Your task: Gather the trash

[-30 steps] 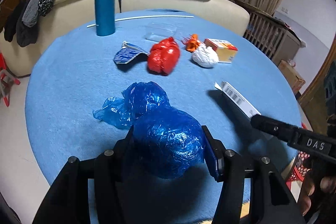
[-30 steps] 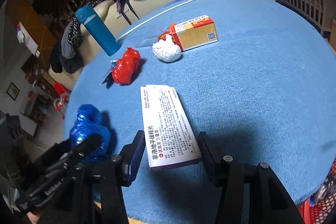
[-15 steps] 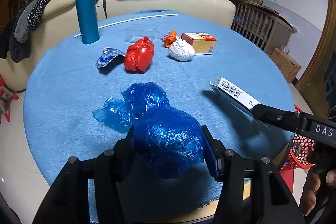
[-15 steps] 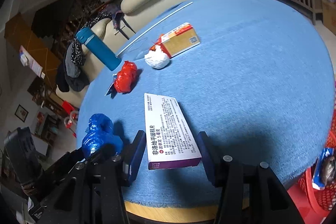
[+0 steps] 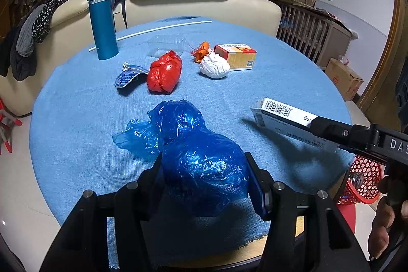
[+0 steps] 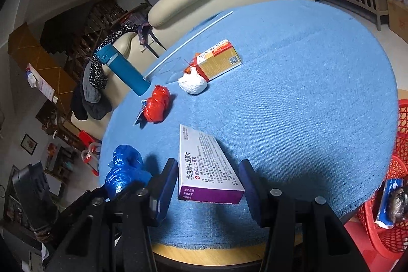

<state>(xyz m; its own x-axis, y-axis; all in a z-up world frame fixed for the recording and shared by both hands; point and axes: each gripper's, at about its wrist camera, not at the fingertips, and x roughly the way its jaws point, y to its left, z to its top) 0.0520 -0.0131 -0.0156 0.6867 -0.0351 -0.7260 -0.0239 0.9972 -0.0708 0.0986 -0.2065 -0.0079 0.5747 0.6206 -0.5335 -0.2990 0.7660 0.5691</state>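
Two grippers are raised over the desk point(image 5: 76, 103): the left gripper point(image 5: 204, 177) clenches one blue bag point(image 5: 204, 165), the right gripper point(image 6: 207, 185) clamps one medicine box point(image 6: 204, 170).

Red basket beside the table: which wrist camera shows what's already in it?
Right wrist view: the red basket shows its open side, with a blue-and-white packet inside. Left wrist view catches only part of the basket past the table edge, contents unclear.

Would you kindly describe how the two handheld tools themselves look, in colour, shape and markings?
Both are matte black frames with round silver screw heads. The left tool and right tool have flat, dark blue finger pads. The right tool's body shows white letters "DAS". No cables or sleeves show.
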